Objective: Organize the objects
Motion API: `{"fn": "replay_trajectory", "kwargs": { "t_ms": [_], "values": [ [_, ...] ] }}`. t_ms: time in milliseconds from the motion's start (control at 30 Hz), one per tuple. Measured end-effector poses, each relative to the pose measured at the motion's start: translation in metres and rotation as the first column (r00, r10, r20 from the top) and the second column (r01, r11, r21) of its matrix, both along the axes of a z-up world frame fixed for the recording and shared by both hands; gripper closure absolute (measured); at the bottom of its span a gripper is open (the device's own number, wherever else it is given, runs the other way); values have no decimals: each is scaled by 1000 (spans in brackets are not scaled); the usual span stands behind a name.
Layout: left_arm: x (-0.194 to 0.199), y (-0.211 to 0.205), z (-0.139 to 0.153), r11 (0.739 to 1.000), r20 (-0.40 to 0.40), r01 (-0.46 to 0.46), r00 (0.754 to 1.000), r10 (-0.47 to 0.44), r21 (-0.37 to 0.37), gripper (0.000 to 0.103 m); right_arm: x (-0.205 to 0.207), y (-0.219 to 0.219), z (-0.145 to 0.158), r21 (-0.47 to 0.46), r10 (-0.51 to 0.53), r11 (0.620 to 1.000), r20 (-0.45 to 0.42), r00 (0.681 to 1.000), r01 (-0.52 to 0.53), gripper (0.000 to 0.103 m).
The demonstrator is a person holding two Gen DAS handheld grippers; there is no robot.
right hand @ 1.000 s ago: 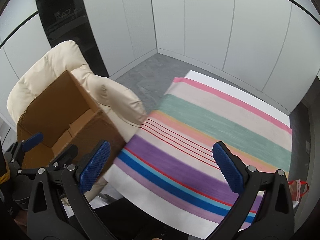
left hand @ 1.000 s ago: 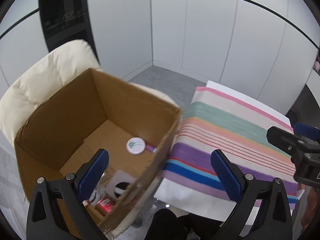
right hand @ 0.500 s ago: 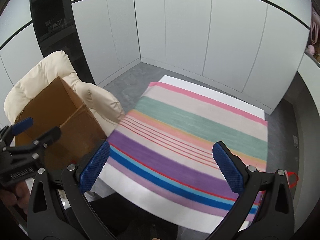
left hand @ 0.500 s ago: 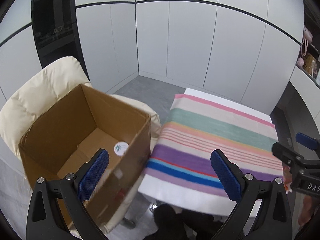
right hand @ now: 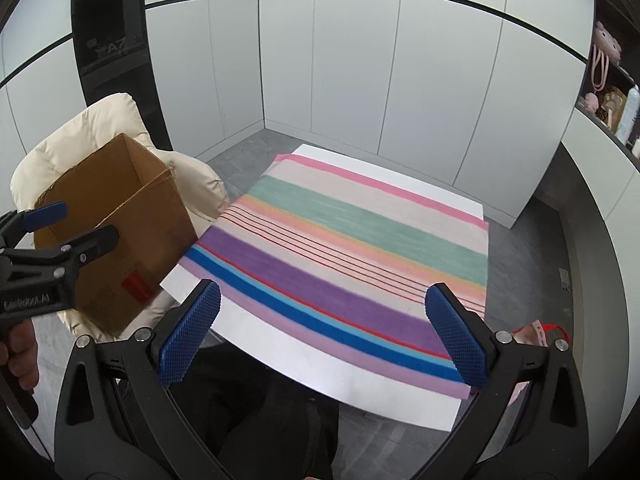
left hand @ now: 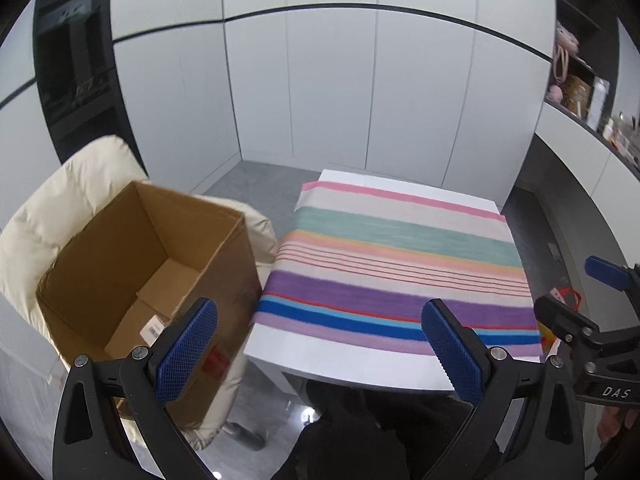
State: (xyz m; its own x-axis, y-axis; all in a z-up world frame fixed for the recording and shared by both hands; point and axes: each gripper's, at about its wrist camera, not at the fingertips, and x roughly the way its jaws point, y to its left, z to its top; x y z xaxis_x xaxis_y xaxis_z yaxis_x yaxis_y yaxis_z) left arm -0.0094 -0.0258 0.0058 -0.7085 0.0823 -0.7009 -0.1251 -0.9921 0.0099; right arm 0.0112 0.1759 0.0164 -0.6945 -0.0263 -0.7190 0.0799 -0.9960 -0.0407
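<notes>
Both hand-held grippers, left (left hand: 320,354) and right (right hand: 318,338), spread wide w/ nothing held. Open brown cardboard box (left hand: 144,280), left of them, sits on a soft cream padded chair (left hand: 52,204) — prob tips if bumped.

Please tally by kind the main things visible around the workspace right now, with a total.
Gripper: 2 (left gripper, right gripper)
Cardboard box: 1
Cream chair: 1
Table: 1
Striped cloth: 1
Total: 6
</notes>
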Motion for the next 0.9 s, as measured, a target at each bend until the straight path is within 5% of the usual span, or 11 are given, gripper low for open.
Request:
{"fn": "replay_trajectory", "kwargs": {
  "t_ms": [167,900],
  "values": [
    [4,6,-4,997,9,-75,997,76,-18,0,1,11,-7,-27,-15,1000,41,999,16,0],
    [-3,17,-20,996,66,-64,995,68,-61,1,-10,14,-21,-45,-2,999,81,997,6,0]
  ]
}}
